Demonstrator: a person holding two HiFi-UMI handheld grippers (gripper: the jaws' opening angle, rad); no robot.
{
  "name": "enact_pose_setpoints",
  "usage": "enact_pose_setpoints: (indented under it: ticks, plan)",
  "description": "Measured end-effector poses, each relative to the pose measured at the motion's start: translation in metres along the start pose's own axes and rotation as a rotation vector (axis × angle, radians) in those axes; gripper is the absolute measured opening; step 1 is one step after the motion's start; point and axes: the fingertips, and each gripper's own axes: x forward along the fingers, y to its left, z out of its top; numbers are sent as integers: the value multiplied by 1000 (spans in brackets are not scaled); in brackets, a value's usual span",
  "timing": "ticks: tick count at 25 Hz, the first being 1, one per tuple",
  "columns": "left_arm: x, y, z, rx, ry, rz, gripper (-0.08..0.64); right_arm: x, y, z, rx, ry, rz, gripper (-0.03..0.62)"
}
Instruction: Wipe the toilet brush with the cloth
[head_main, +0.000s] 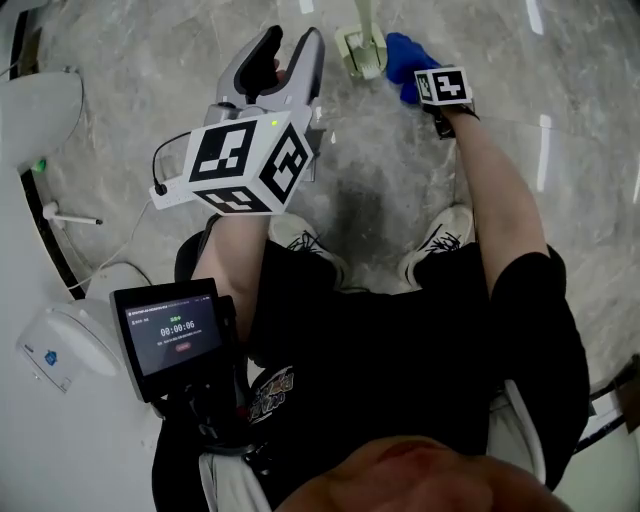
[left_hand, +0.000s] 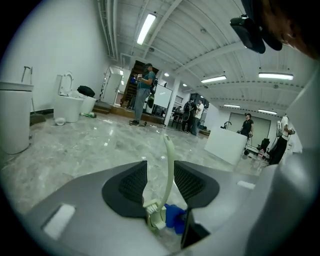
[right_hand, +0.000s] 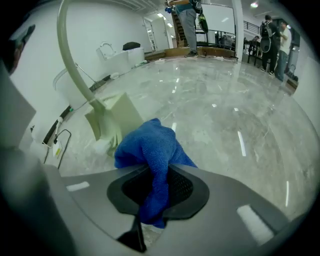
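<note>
Nearest, at the lower left of the head view: a small timer screen (head_main: 175, 335) at the chest. Higher, at mid-left: the left gripper (head_main: 285, 65), held well above the marble floor (head_main: 380, 190), jaws apart and pressing on nothing. Farthest, at the top of the frame: the right gripper (head_main: 430, 95) low by the floor, jaws clamped on the blue cloth (head_main: 403, 58), just beside the pale green toilet brush (head_main: 362, 52) standing head-down. Cannot tell whether cloth and brush touch. Expect a light, stiff plastic brush, probably quick to tip or skid on polished stone; best taken midway along the handle with the free left jaws. Expect a soft, limp cloth, bunching easily, already pinched at a fold. Only in the left gripper view: the handle's whole curve, lined up with the jaw gap yet beyond it. Only in the right gripper view: the pinch on the cloth, hidden under the marker cube from above.
</note>
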Motion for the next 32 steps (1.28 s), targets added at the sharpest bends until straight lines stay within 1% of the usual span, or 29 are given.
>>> enact_pose_setpoints:
  ticks: [2,4,6,8,11,16,19,21,24,26,29,32]
  plan:
    - [4,0,-4,-5,20,-2,169,-13,3,18,-42,-29,52,67]
    - [6,-2,-6,-2,34,-7,170,-25,4,33,-114,-37,93,66]
    - [8,-2,-4,-7,29,-11,169,-38,3,47,-174,-39,124,66]
    - [9,0,0,-19,13,-12,169,-52,6,61,-205,-54,158,66]
    - [8,5,3,-27,6,-3,169,-81,21,82,-188,-127,230,66]
    - [8,5,4,2,9,-5,169,-160,55,122,-93,-330,412,66]
    - [5,4,7,23,-4,2,170,-205,61,135,-61,-425,456,66]
    - [4,5,10,22,-16,9,170,-230,61,132,-57,-450,475,66]
    - [1,9,13,14,-29,18,169,-252,68,113,-89,-429,501,66]
    - [0,9,15,12,-34,19,170,-251,76,87,-124,-366,531,66]
    - [0,10,17,7,-35,17,169,-226,94,39,-180,-192,590,66]
    - [0,13,19,-9,-38,20,170,-179,113,-2,-179,-15,627,67]
